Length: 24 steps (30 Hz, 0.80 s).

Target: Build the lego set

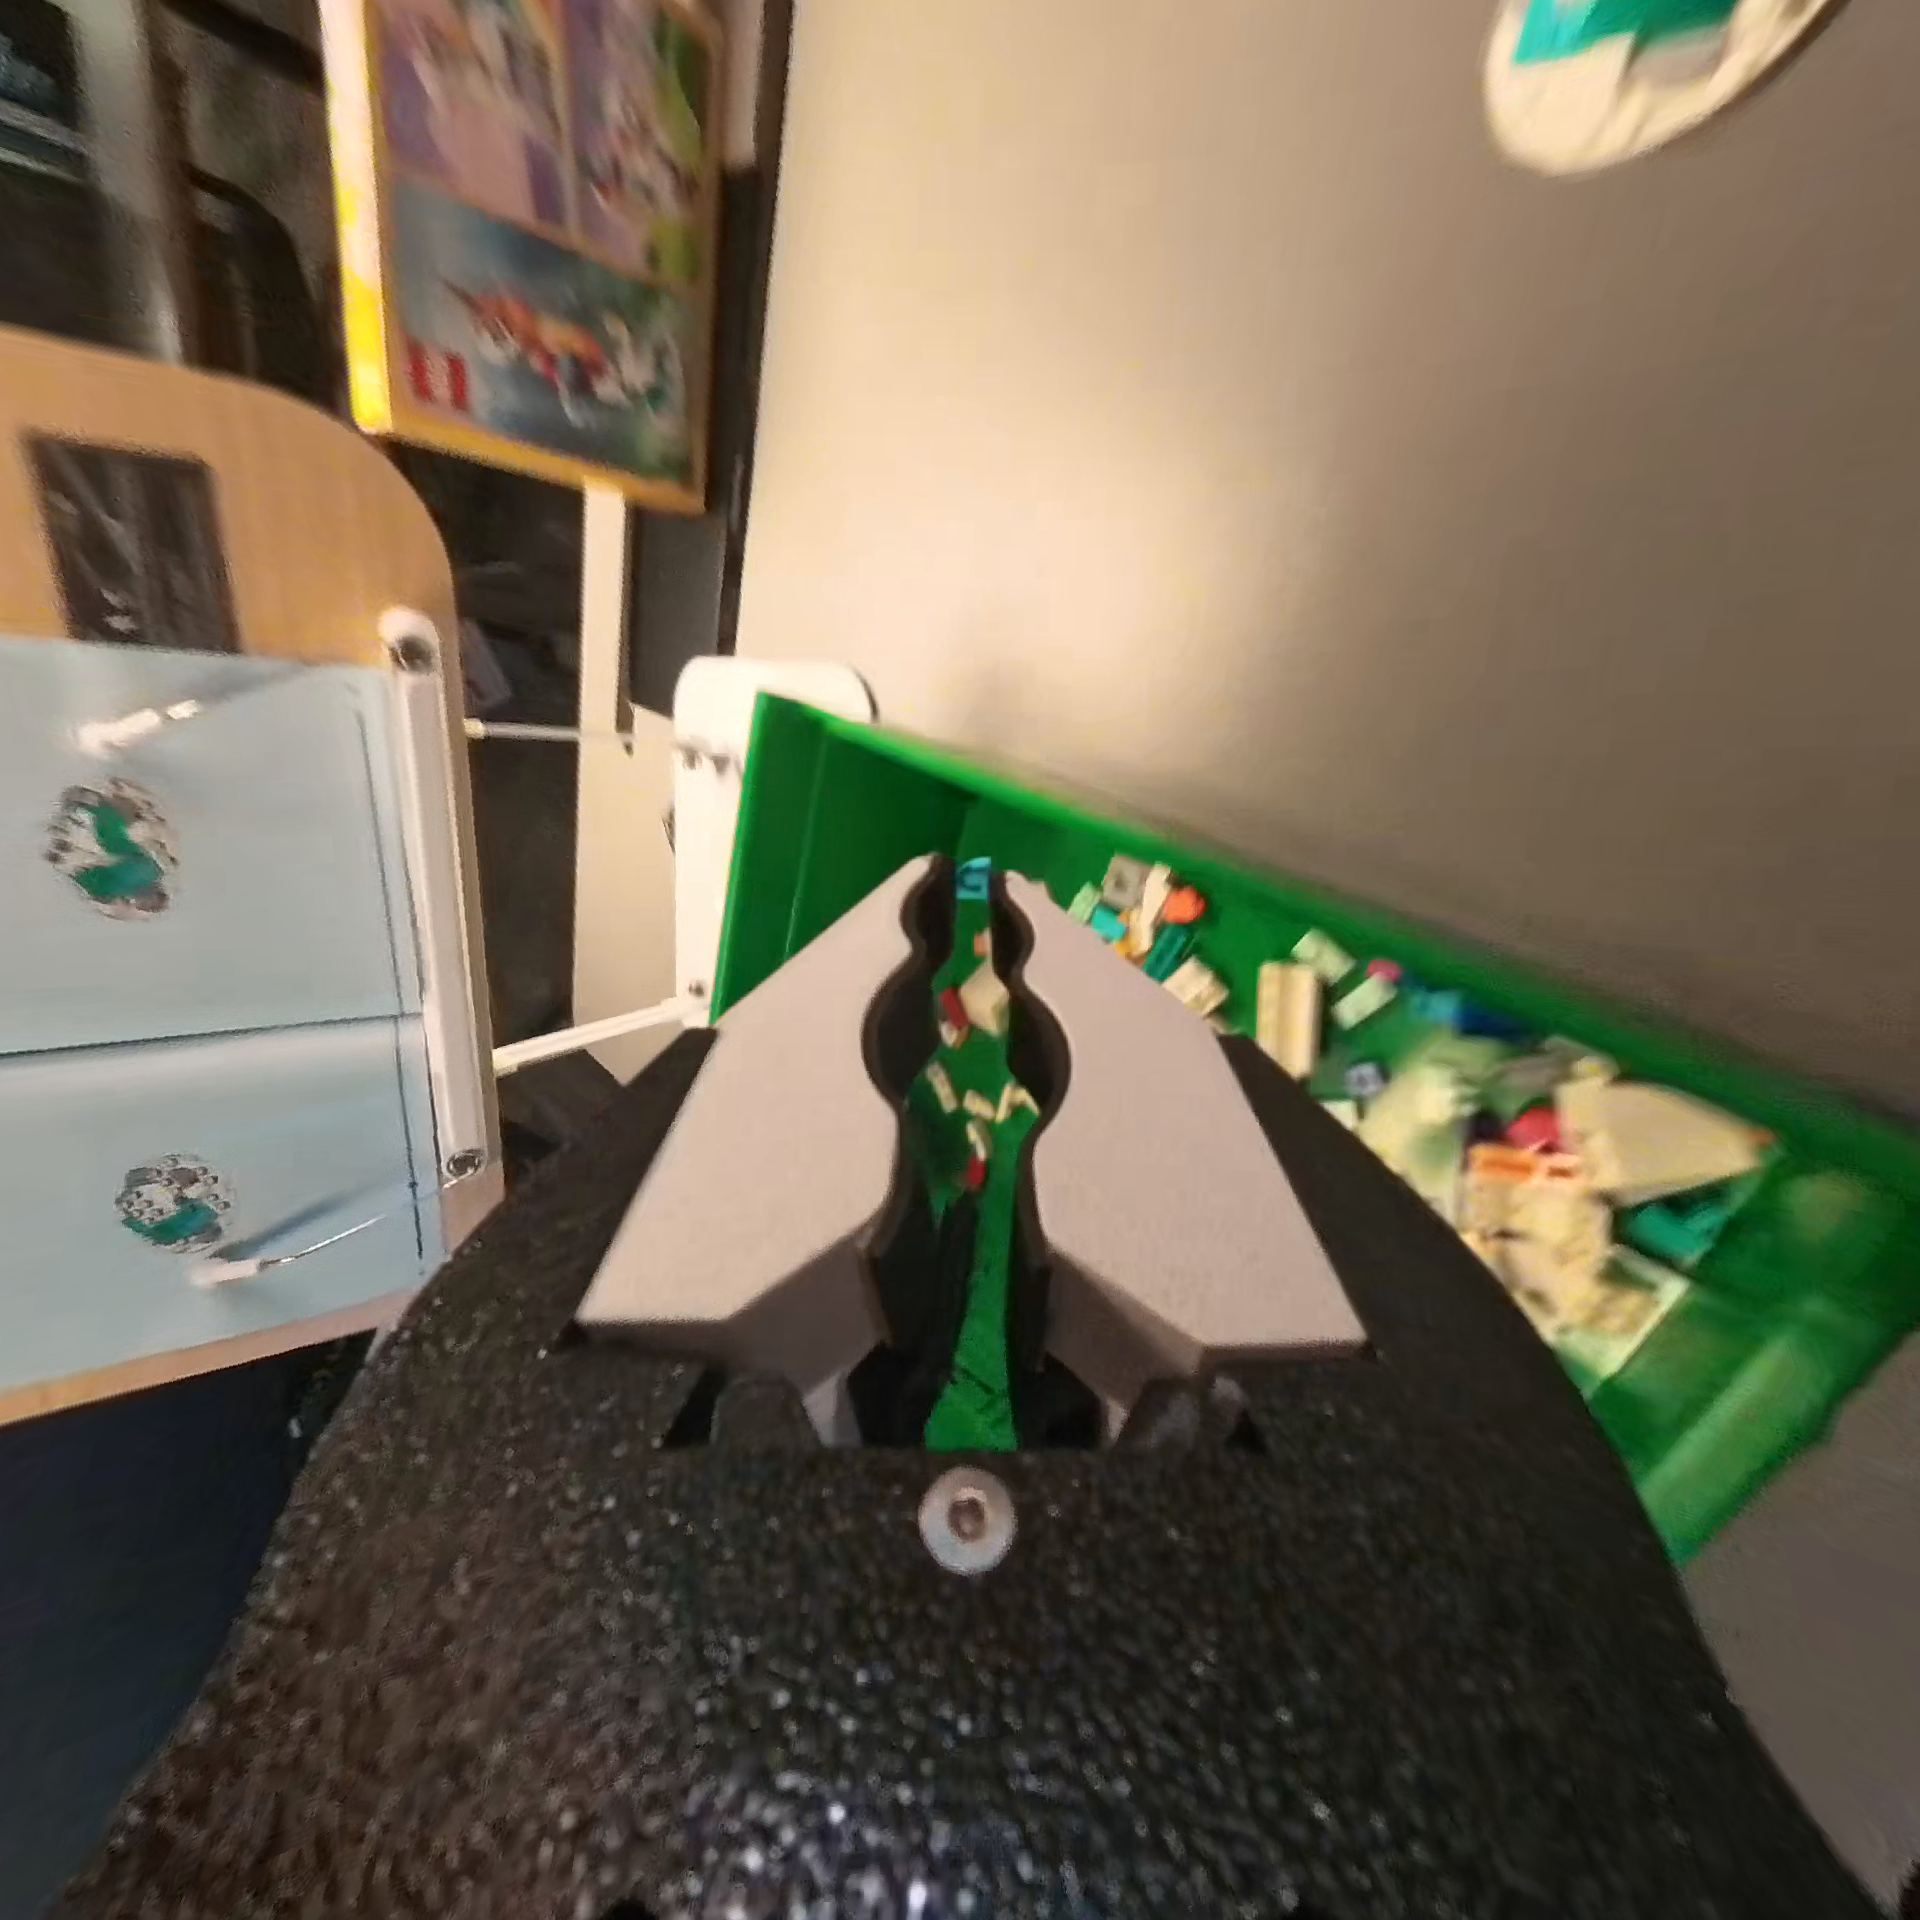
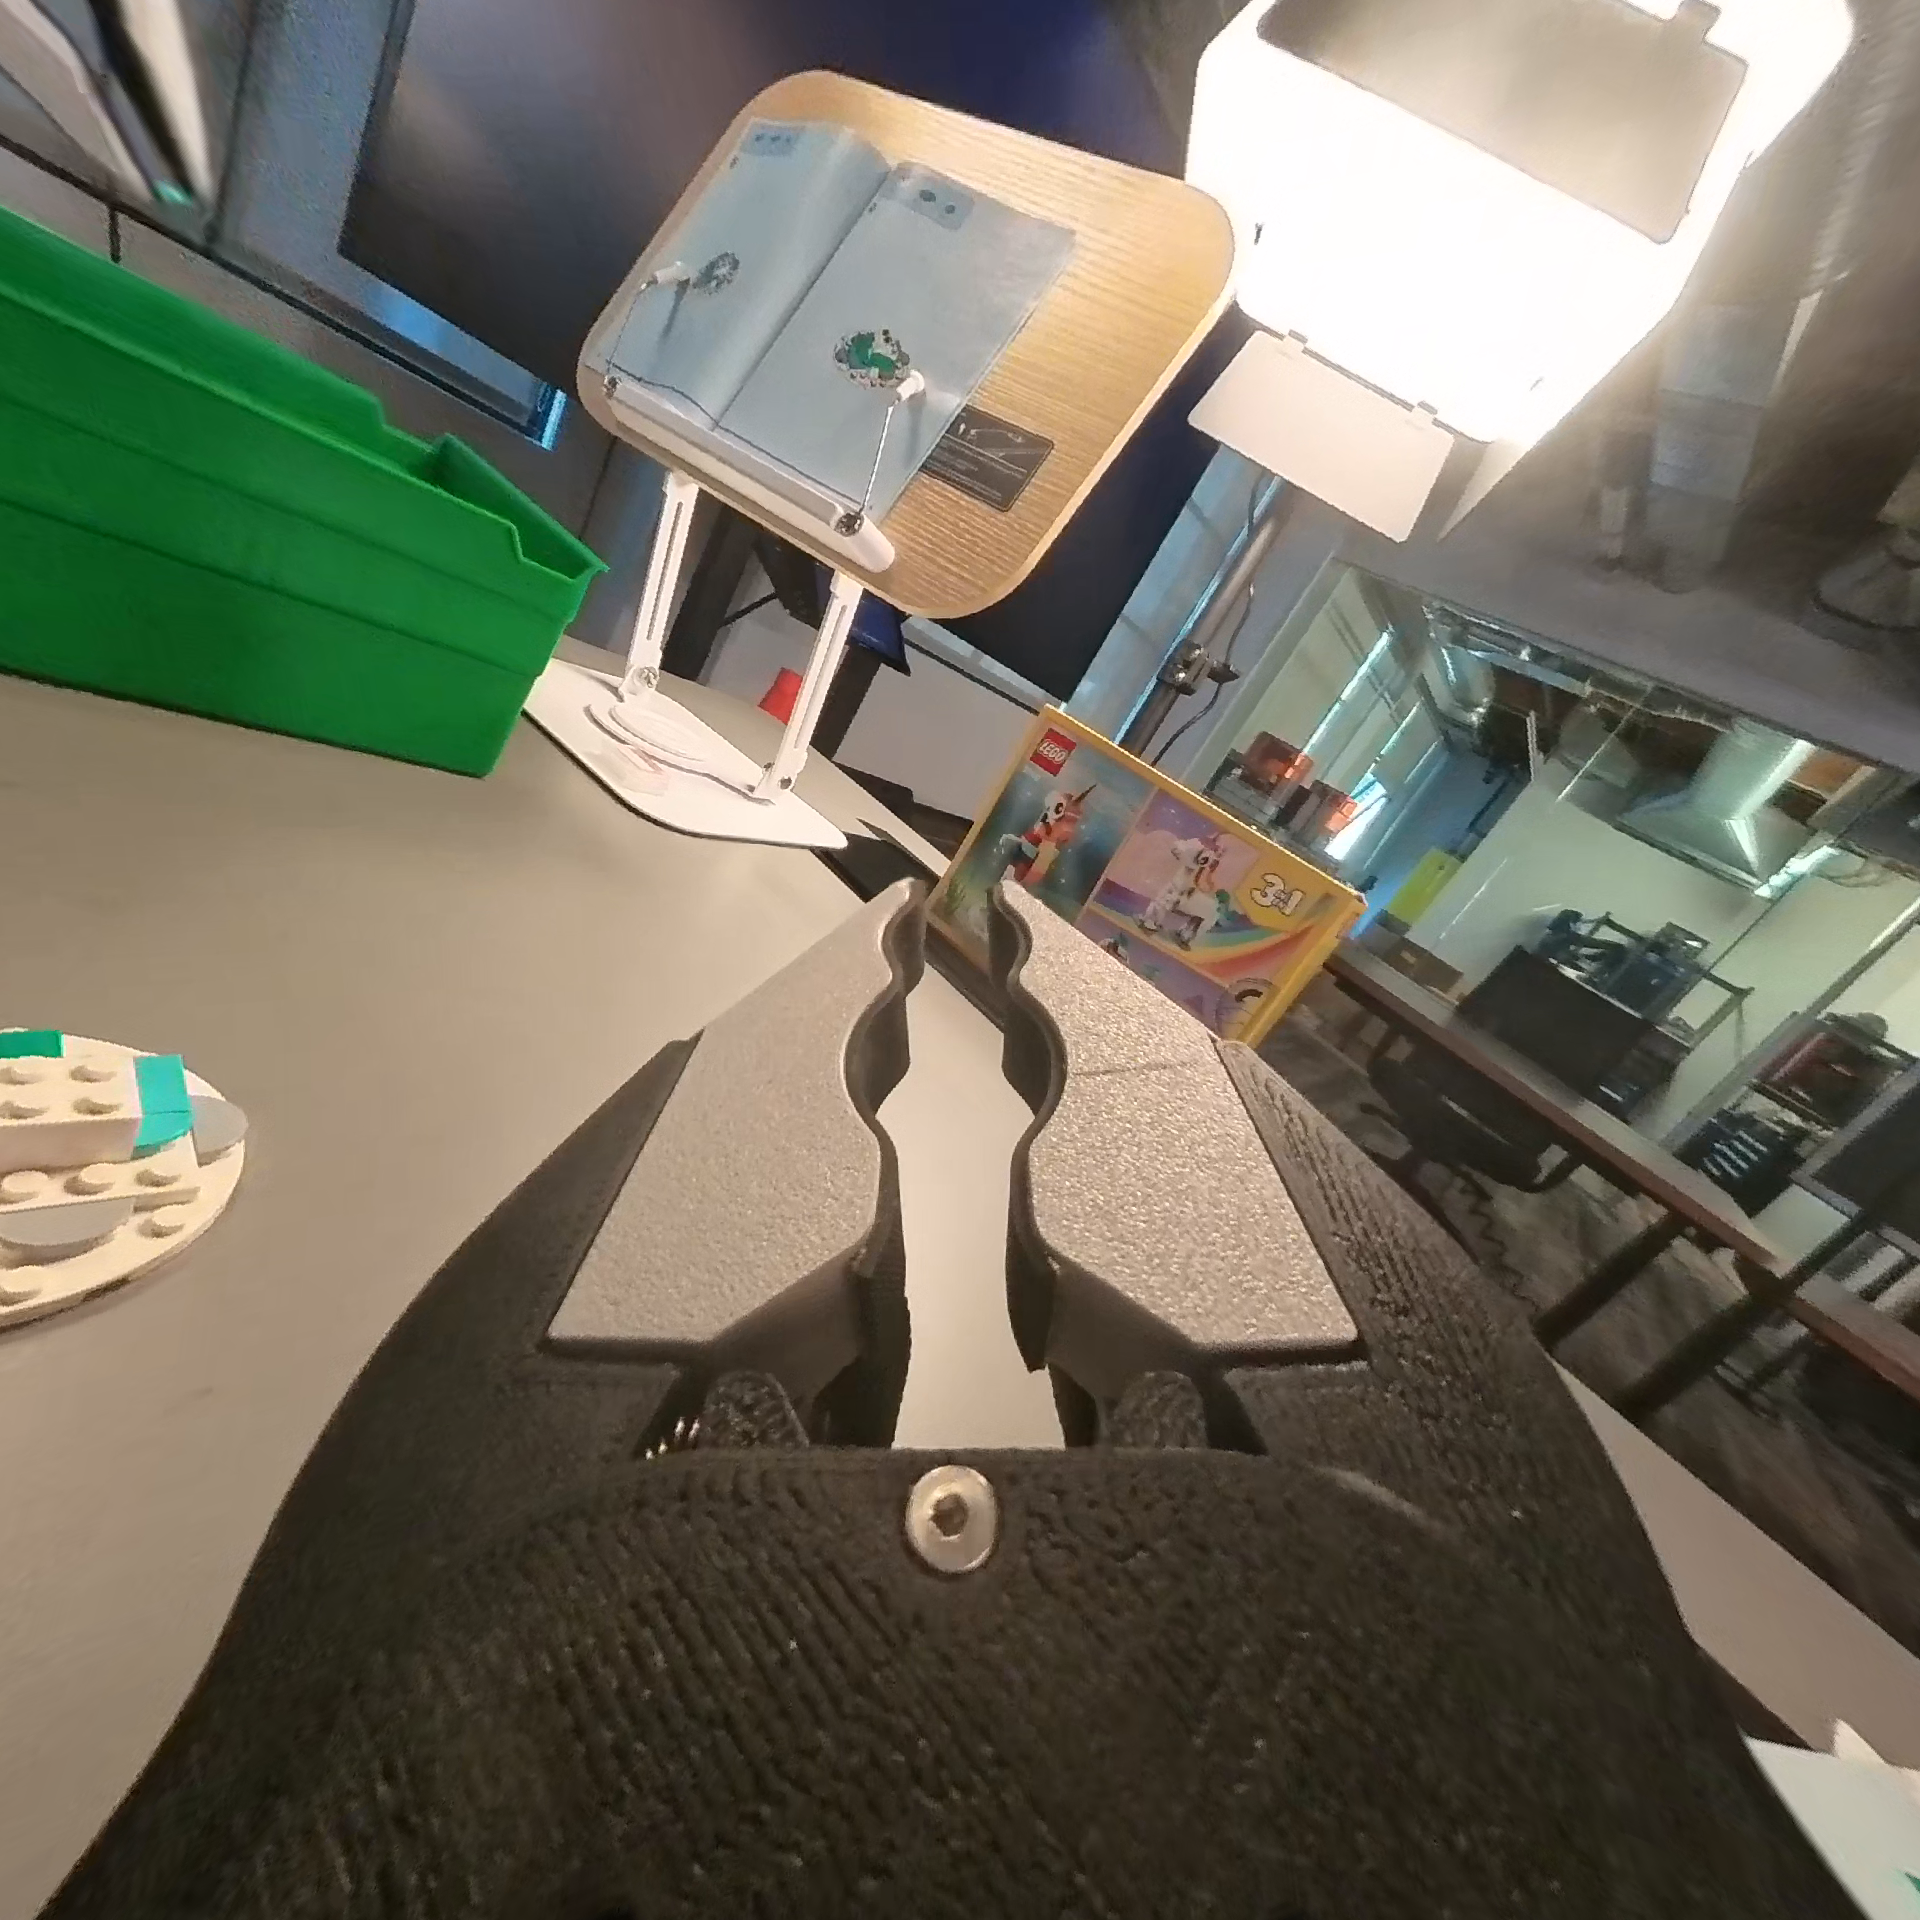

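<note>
My left gripper hovers over a green bin full of loose lego bricks. Its jaws are nearly shut on a small blue brick at the tips; the view is motion-blurred. My right gripper is held low over the grey table, jaws a narrow gap apart and empty. A round white studded plate carrying a white brick and teal pieces lies to its left, apart from it. The plate also shows in the left wrist view.
An open instruction booklet on a wooden stand stands at the back, next to the green bin; it also shows in the left wrist view. The lego box stands at the table's far edge. A bright lamp is behind. Across from one pair of fingers to the other is roughly 30 cm.
</note>
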### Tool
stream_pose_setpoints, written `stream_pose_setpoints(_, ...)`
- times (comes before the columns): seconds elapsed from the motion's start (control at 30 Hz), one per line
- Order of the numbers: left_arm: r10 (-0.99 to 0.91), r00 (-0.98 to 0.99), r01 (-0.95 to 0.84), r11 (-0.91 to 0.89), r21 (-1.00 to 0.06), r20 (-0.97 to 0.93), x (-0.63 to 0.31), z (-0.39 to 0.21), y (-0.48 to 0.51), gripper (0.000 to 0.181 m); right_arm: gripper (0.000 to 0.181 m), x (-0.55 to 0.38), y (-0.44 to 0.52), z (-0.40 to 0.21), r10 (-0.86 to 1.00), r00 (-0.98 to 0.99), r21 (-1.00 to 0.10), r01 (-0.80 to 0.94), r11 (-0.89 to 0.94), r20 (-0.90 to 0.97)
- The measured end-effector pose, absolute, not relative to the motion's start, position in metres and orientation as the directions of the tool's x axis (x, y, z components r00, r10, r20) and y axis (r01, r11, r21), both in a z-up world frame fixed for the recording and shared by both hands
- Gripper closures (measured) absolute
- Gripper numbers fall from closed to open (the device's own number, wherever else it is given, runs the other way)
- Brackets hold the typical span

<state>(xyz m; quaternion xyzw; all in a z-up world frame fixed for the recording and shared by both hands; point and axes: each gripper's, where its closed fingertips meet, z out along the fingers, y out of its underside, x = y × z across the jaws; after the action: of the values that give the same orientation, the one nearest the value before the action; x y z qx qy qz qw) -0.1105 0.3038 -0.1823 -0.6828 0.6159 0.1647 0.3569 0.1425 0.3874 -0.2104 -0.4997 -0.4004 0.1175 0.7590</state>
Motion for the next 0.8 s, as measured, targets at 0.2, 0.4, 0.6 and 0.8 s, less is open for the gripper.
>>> stream_pose_setpoints(0.2,-0.682,0.294,-0.9,0.038,-0.434,-0.669,-0.051,-0.174,0.257,0.178,0.172,0.143,0.387,-0.209,0.566,0.656,-0.846,0.229,0.482,0.499)
stream_pose_setpoints(0.4,-0.779,0.466,-0.571,0.098,-0.815,-0.42,0.031,-0.156,0.219,0.178,0.172,0.143,0.384,-0.208,0.574,0.652,-0.847,0.214,0.486,0.495)
stream_pose_setpoints(0.6,-0.654,0.643,-0.351,0.21,-0.913,-0.398,0.073,-0.156,0.236,0.178,0.172,0.148,0.383,-0.206,0.572,0.666,-0.854,0.205,0.478,0.48)
stream_pose_setpoints(0.8,-0.555,0.752,-0.225,0.293,-0.929,-0.357,0.089,-0.169,0.257,0.178,0.172,0.149,0.378,-0.204,0.583,0.669,-0.862,0.181,0.474,0.461)
